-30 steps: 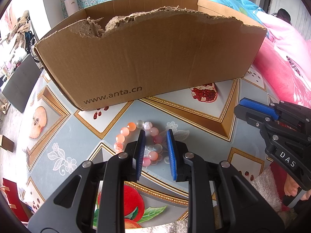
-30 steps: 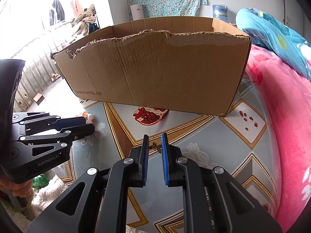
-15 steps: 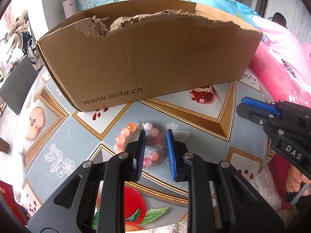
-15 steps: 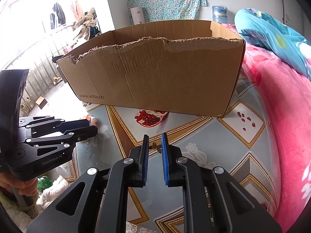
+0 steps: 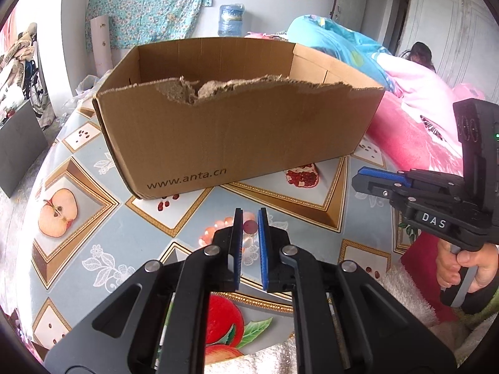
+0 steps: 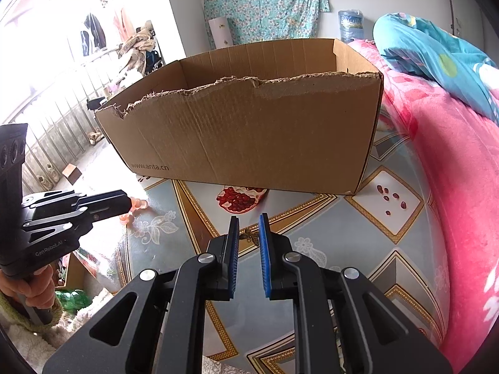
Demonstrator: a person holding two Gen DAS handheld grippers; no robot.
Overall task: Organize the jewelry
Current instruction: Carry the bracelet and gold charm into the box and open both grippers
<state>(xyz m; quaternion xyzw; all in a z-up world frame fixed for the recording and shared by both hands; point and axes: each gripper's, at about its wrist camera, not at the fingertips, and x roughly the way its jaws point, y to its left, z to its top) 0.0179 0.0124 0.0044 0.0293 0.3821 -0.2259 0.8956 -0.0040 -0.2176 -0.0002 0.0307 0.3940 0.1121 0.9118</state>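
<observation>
Before the box [image 5: 237,137], the downward-tilted left tool [image 5: 250,222] is closing on a bracelet [image 5: 249,226] bead; right tool [image 6: 248,229] hovers slightly parted, empty.

One cardboard box [image 5: 237,143], one bead bracelet [image 5: 215,233], two grippers, one water jug [image 5: 230,20].

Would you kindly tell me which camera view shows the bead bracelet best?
The left wrist view: the bead bracelet sits centred, one dark pink bead between the closing jaws. The right wrist view shows only a few beads beside the left gripper.
</observation>
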